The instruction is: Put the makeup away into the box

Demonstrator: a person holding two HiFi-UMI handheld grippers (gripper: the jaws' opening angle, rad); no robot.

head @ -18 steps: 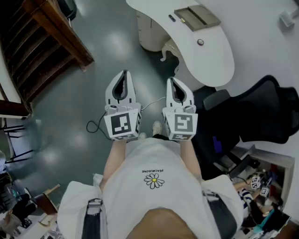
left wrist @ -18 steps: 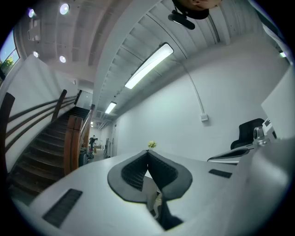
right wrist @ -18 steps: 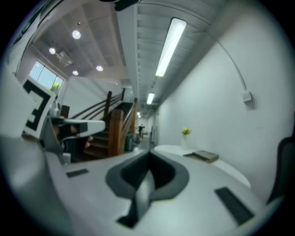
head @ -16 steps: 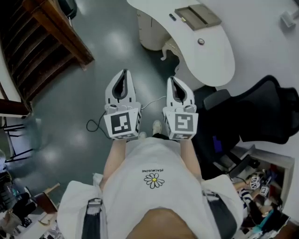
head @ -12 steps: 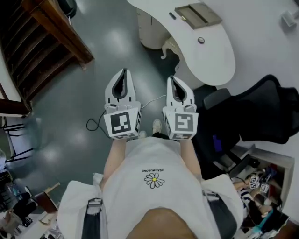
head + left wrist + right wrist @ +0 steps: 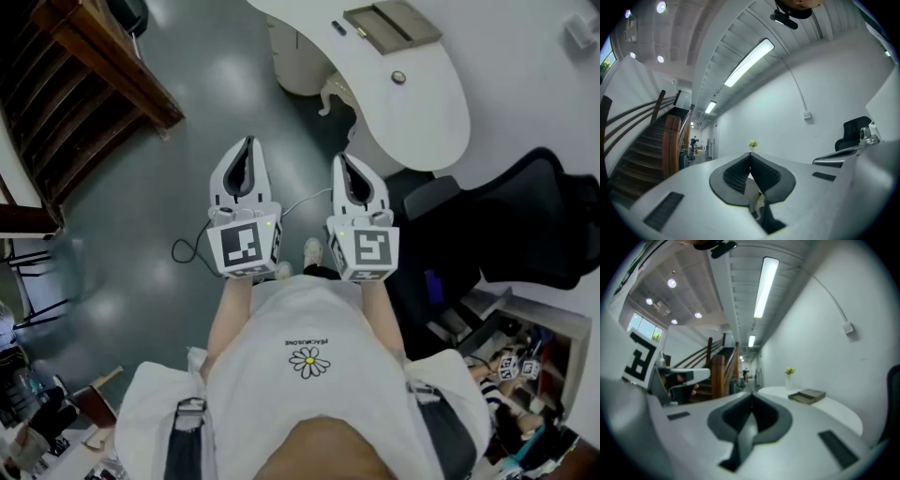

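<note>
1. Head view: a person stands on a grey floor (image 6: pixel 216 94), holding the left gripper (image 6: pixel 247 155) and right gripper (image 6: pixel 345 171) level, side by side at centre frame.
2. Both grippers' jaws are pressed together, with nothing between them.
3. The task looks not yet begun; the step is probably approaching the white table (image 6: pixel 441 112) at upper right.
4. A flat grey-brown box (image 6: pixel 392 23) lies there, a small round item (image 6: pixel 399 77) near it; no makeup is identifiable.
5. Next likely calls for stepping closer and opening the jaws.
</note>
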